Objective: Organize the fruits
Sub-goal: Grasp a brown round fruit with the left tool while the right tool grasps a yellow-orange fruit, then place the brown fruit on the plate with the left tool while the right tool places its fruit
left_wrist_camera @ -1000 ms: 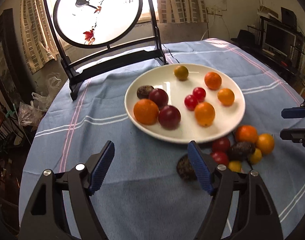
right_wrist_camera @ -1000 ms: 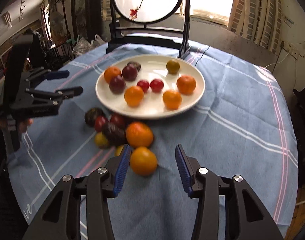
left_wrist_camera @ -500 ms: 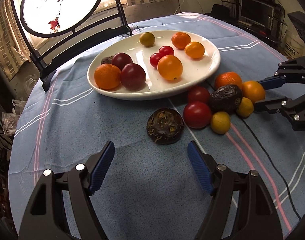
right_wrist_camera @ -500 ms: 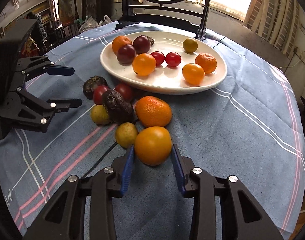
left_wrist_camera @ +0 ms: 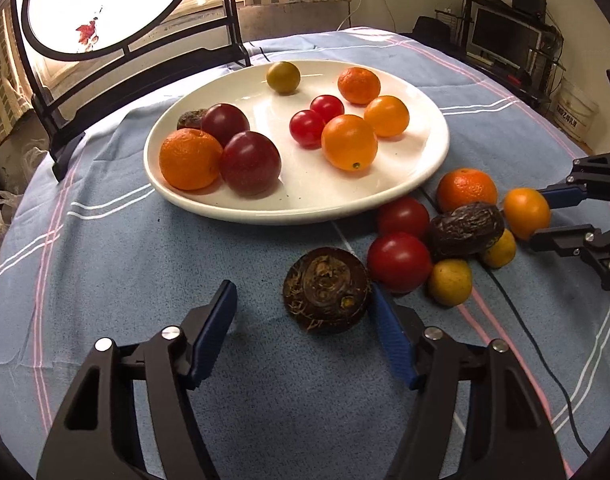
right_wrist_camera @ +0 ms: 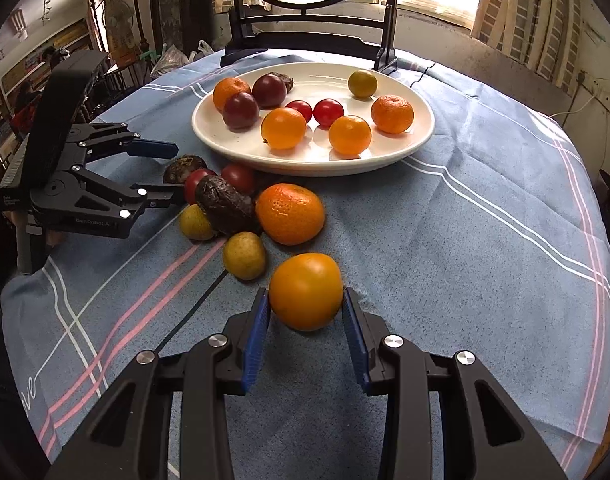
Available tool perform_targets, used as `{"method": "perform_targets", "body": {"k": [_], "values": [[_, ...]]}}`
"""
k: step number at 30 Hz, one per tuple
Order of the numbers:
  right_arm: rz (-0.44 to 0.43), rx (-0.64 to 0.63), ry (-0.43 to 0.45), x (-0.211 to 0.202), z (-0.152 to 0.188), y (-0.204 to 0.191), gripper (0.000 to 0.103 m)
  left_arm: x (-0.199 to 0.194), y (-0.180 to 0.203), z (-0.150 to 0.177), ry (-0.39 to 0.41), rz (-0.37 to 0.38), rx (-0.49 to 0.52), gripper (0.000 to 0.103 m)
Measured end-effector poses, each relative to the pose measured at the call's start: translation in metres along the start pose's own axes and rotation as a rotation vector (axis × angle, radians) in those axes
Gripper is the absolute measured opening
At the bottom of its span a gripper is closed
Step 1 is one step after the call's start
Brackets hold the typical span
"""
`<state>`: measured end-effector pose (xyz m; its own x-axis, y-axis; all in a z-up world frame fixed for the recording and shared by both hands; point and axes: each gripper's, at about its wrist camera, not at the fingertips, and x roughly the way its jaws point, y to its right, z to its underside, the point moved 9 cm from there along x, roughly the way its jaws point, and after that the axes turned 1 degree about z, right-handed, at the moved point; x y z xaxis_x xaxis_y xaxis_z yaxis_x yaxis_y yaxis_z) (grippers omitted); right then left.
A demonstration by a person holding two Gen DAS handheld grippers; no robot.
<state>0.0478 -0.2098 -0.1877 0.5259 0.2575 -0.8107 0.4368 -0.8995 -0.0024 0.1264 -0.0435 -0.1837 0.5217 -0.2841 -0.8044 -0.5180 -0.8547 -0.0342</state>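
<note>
A white plate (left_wrist_camera: 429, 160) (right_wrist_camera: 421, 136) holds several oranges, dark plums and red tomatoes. Loose fruit lies on the cloth beside it. My left gripper (left_wrist_camera: 303, 312) is open around a brown water chestnut (left_wrist_camera: 327, 290); its right pad touches the chestnut. It also shows in the right wrist view (right_wrist_camera: 173, 172). My right gripper (right_wrist_camera: 305, 312) is shut on a smooth orange (right_wrist_camera: 305, 290) resting on the cloth; both pads touch it. The left wrist view shows that orange (left_wrist_camera: 526, 213) and the gripper (left_wrist_camera: 545, 214).
The loose pile holds a mandarin (right_wrist_camera: 289, 213), a wrinkled dark fruit (right_wrist_camera: 225, 202), two red tomatoes (left_wrist_camera: 399, 262) and small yellow fruits (right_wrist_camera: 244, 255). A round painted screen on a black stand (left_wrist_camera: 105, 4) stands behind the plate. A black cable (left_wrist_camera: 521, 312) crosses the blue tablecloth.
My left gripper moved forward so the water chestnut now sits between its fingers. My right gripper closed in on the smooth orange until both pads touch it.
</note>
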Motion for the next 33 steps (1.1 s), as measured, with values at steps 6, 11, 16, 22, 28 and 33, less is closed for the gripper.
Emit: {"method": "perform_targets", "body": {"k": [6,11,16,22,28,33], "values": [[-0.006,0.011,0.001,-0.003,0.001,-0.004,0.037,-0.002,0.012,0.002,0.006,0.039,0.035,0.042],[-0.013,0.010,0.013,-0.015,0.004,-0.009,0.037,-0.021,0.014,0.015,0.003,0.042,0.035,0.042],[-0.035,-0.019,0.023,-0.021,0.009,-0.023,0.037,-0.035,0.012,0.031,-0.025,-0.008,-0.019,0.042],[-0.058,-0.026,0.018,-0.020,0.014,-0.036,0.037,-0.033,0.029,0.035,-0.033,-0.054,-0.028,0.043],[-0.056,-0.020,0.006,-0.021,0.019,-0.040,0.037,-0.029,0.031,0.033,-0.041,-0.032,-0.039,0.047],[-0.053,-0.021,0.007,-0.021,0.018,-0.042,0.037,-0.031,0.030,0.034,-0.037,-0.028,-0.059,0.042]]}}
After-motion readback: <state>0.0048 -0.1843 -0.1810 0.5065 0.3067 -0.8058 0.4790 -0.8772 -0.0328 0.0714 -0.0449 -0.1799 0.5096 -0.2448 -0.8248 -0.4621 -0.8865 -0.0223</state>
